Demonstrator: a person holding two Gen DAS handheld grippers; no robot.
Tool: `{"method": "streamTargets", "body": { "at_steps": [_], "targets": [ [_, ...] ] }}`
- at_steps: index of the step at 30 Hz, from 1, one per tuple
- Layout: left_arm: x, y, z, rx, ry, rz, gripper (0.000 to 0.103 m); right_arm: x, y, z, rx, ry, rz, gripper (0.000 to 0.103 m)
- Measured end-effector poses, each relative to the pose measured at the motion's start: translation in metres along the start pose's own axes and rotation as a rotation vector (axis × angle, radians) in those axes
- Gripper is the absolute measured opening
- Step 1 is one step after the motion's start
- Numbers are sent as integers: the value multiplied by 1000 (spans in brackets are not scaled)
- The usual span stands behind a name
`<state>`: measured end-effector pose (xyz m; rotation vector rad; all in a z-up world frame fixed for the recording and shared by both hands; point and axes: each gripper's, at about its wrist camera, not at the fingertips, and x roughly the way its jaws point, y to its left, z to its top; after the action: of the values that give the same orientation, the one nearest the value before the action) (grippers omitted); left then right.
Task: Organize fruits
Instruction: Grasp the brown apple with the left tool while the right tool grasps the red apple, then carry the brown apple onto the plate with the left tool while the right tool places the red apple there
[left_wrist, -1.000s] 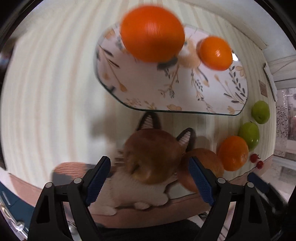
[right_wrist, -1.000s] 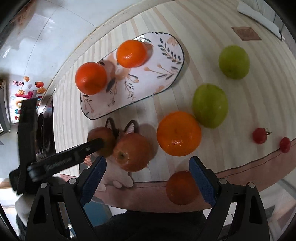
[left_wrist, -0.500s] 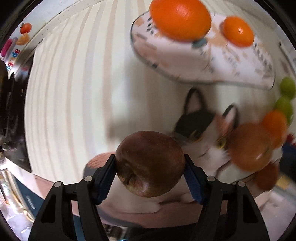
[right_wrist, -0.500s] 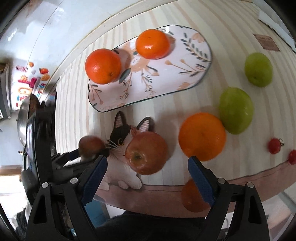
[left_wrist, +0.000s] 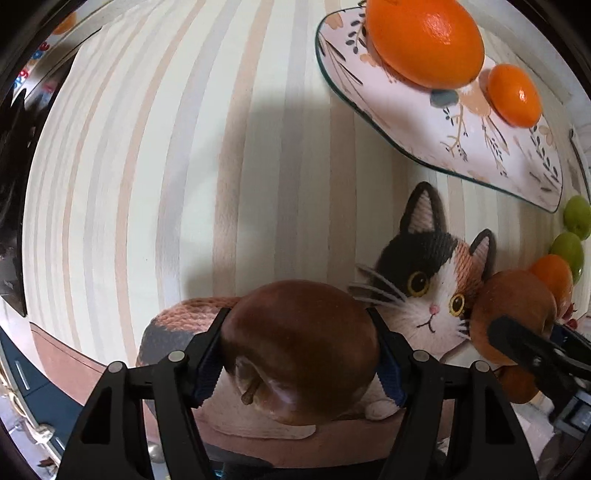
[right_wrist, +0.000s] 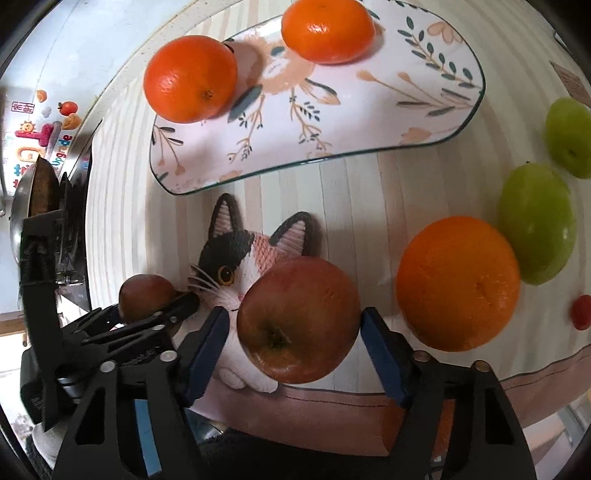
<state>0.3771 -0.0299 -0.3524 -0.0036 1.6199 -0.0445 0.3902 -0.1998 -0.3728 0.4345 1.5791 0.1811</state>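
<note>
Two apples were in hand: we found the left claw (left_wrist: 299, 354) clamped on the dark apple (left_wrist: 299, 350), the right claw (right_wrist: 295, 332) spread around the red apple (right_wrist: 299, 319), not gripping. Next, we judged, closing; the plate (right_wrist: 369, 125) lay ahead.

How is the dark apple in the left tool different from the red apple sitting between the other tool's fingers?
The dark apple is a deep brownish red; the red apple is lighter, with an orange blush. The dark apple is pinched in the left gripper, while the red apple rests on the cat mat, with small gaps to the right gripper's open fingers. Both are round apples.
</note>
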Motion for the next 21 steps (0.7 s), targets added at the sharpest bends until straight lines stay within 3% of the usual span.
{"method": "streamTargets", "body": {
  "at_steps": [7,12,17,21],
  "targets": [
    [-15,1,-14,6,-38,28,67,0,3,-2,-22,-38,-16,68],
    [-39,-13,-4,51,-96,2,67,-24,1,0,-17,-85,23,68],
    [-68,-24,16,49,-133,-77,67,-63,1,14,-27,-173,36,68],
    [-76,-38,41,61,-156,-86,67,-80,3,38,-69,-251,-15,68]
  ]
}}
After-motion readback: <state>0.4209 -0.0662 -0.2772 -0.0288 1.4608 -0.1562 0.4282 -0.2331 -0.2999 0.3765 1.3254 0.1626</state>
